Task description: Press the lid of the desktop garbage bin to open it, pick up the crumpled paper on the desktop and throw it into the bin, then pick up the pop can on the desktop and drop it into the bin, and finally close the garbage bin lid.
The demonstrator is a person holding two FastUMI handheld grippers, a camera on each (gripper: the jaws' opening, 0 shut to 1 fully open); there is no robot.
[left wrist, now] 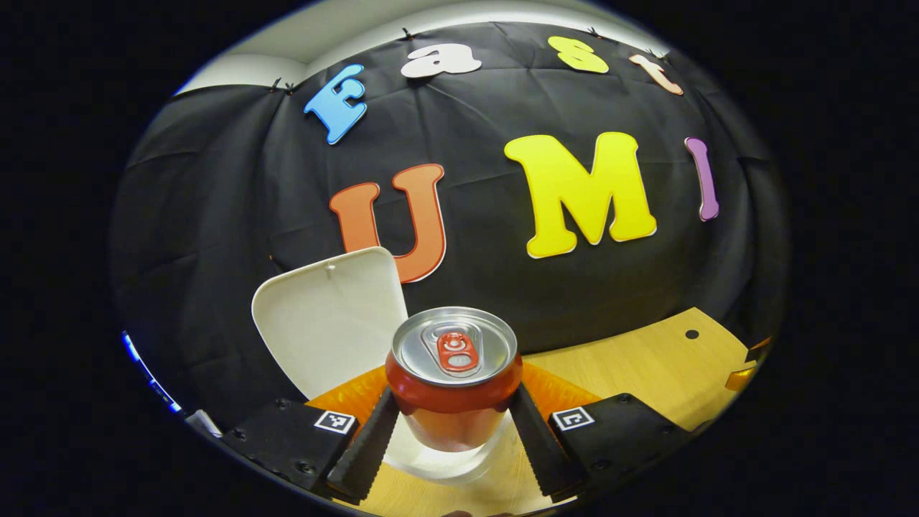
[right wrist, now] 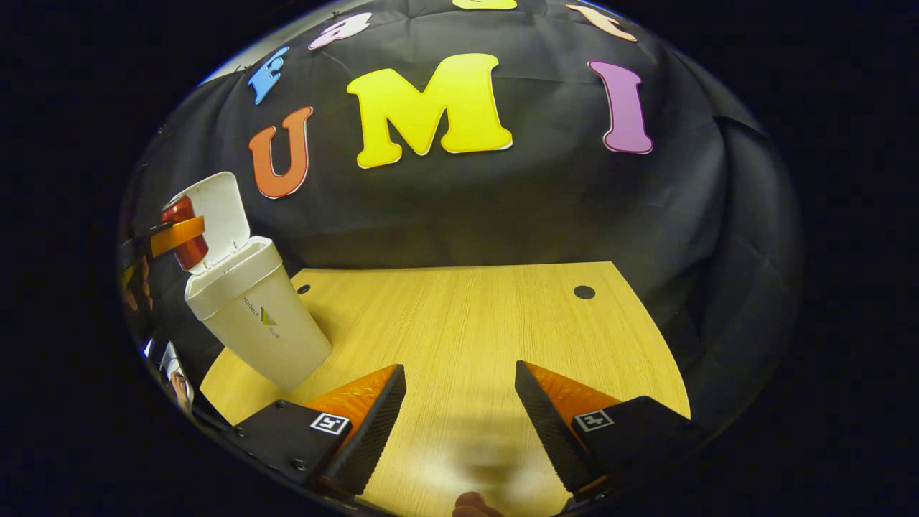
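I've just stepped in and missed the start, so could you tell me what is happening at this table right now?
A person is clearing a wooden table with two handheld grippers. The left gripper is shut on a red pop can, holding it upright above the white garbage bin, whose lid stands open. The right gripper is open, holding nothing, over the bare tabletop. The can has not been dropped in yet, and the lid is not yet closed.
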